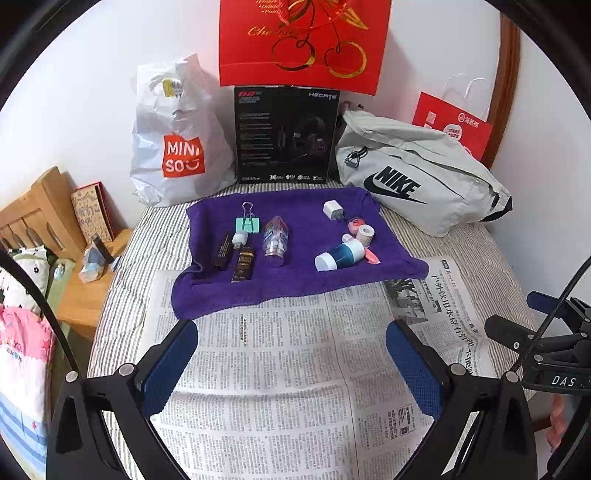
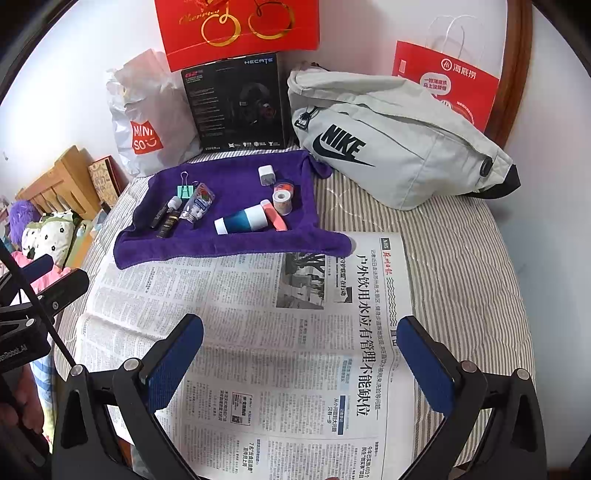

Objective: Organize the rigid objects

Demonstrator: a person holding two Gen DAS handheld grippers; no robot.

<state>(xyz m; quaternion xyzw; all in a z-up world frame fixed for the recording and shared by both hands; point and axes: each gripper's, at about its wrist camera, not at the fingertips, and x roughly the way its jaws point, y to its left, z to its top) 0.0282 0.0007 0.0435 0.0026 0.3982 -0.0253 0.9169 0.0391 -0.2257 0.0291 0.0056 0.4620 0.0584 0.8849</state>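
Observation:
A purple towel (image 1: pixel 295 284) (image 2: pixel 229 243) lies on the bed with small rigid objects on it. On its left are a mint binder clip (image 1: pixel 248 221) (image 2: pixel 185 189), two dark tubes (image 1: pixel 243 264) (image 2: pixel 168 223) and a clear patterned bottle (image 1: pixel 276 240) (image 2: pixel 199 205). To the right lie a white charger (image 1: pixel 332 209) (image 2: pixel 266 175), a tape roll (image 1: pixel 366 235) (image 2: pixel 282 201), a blue-and-white cylinder (image 1: pixel 341 255) (image 2: pixel 242 219) and a pink piece (image 1: pixel 373 256) (image 2: pixel 277 219). My left gripper (image 1: pixel 291 332) and right gripper (image 2: pixel 301 328) both hover open over the newspaper (image 1: pixel 288 369) (image 2: pixel 280 350), short of the towel, holding nothing.
Against the wall stand a white Miniso bag (image 1: pixel 173 147) (image 2: pixel 147 122), a black headset box (image 1: pixel 286 134) (image 2: pixel 236 105), a red gift bag (image 1: pixel 303 40) (image 2: pixel 240 26), a grey Nike bag (image 1: pixel 417 173) (image 2: pixel 388 136) and a red paper bag (image 1: pixel 452 125) (image 2: pixel 447 81). A wooden nightstand (image 1: pixel 85 291) is left of the bed.

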